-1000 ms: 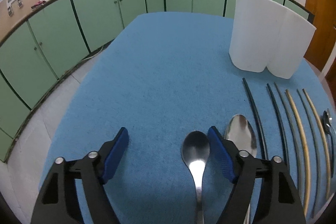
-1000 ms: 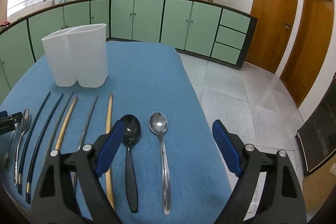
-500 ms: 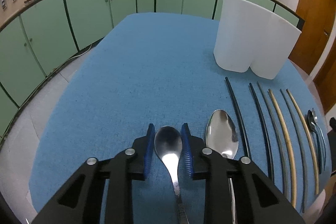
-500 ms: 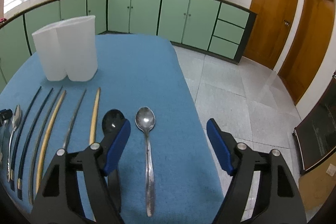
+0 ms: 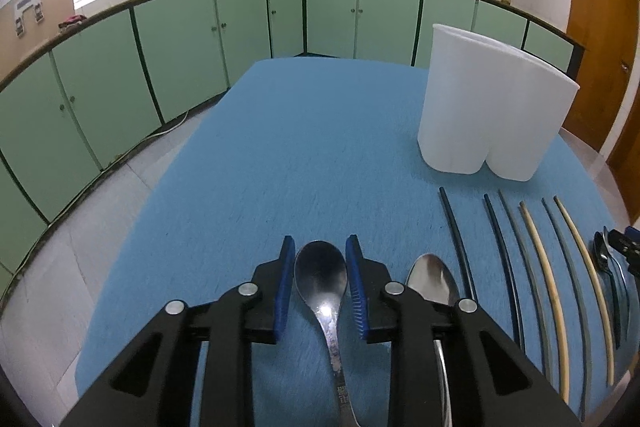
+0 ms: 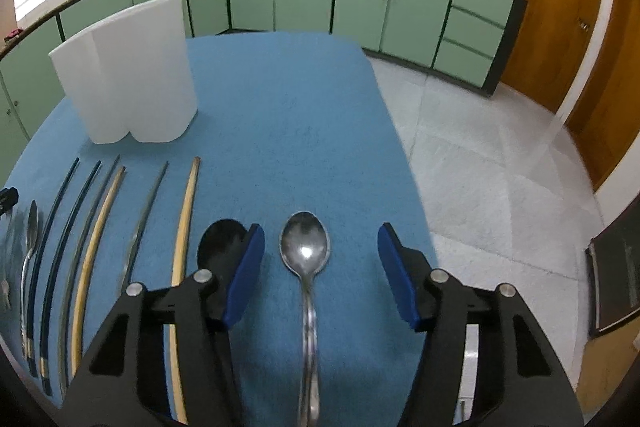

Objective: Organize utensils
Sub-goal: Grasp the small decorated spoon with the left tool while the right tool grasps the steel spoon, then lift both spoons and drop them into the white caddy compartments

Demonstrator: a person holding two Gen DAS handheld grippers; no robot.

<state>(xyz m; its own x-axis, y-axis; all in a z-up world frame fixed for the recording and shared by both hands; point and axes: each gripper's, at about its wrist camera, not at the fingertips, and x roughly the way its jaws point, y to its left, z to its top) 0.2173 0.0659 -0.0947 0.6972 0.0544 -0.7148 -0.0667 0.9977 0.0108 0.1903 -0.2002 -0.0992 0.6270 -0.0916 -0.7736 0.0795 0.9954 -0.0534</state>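
Nothing is in the white holder (image 5: pixel 492 103) yet, so the sorting has barely begun: my left gripper (image 5: pixel 320 281) is pinched onto the bowl of the leftmost spoon (image 5: pixel 322 279), the six chopsticks (image 5: pixel 544 287) lie untouched mid-table, and my right gripper (image 6: pixel 320 273), jaws just closing but clear of it, straddles the rightmost spoon (image 6: pixel 305 247). Only the left view shows the second steel spoon (image 5: pixel 432 281) beside mine; only the right shows the black spoon (image 6: pixel 218 243) half behind my left pad (image 6: pixel 244 277).

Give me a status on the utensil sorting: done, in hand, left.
Done: nothing visibly in the white holder. In hand: left tool is shut on a steel spoon; right tool has been closing around another spoon, pads not yet touching. Left: the chopsticks, black spoon and remaining spoons on the blue cloth.
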